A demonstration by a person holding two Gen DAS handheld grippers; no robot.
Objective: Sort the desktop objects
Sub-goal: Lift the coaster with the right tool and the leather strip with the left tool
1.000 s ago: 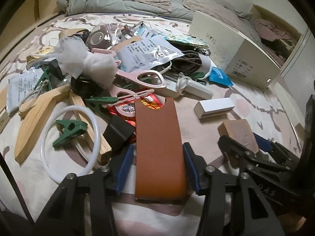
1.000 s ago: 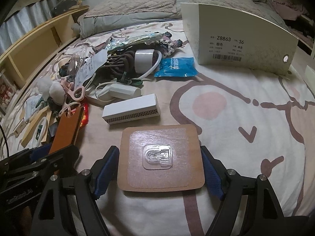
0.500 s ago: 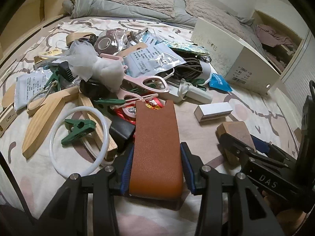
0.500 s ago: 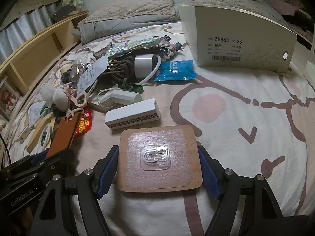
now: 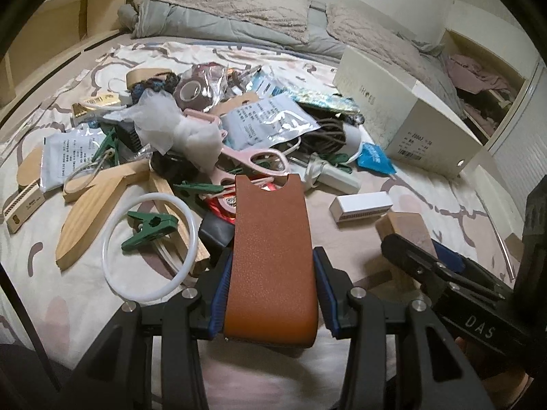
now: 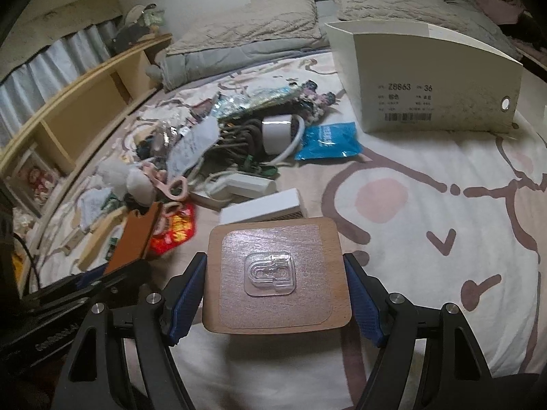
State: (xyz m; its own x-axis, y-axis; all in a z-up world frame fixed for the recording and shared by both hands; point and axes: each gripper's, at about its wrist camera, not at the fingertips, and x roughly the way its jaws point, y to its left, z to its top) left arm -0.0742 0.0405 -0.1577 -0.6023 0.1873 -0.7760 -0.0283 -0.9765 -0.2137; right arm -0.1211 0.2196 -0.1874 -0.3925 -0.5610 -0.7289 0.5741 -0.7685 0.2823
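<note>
Left fingers point(image 5: 271, 294) clamping brown leather case point(image 5: 271, 256), right fingers point(image 6: 275, 294) clamping wooden square point(image 6: 277, 283), clutter pile point(image 5: 212, 143) ahead.

brown leather sleeve point(image 5: 273, 259) lifted, tilted; square wooden board point(image 6: 276, 273) held level.

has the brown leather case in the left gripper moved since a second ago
Yes. The brown leather case has lifted: its top edge now overlaps the pink scissors, where earlier it stopped short of them.

Each claw point(image 5: 272, 294) has black arms, silver screws, blue finger pads point(image 6: 363, 304) and white lettering.
</note>
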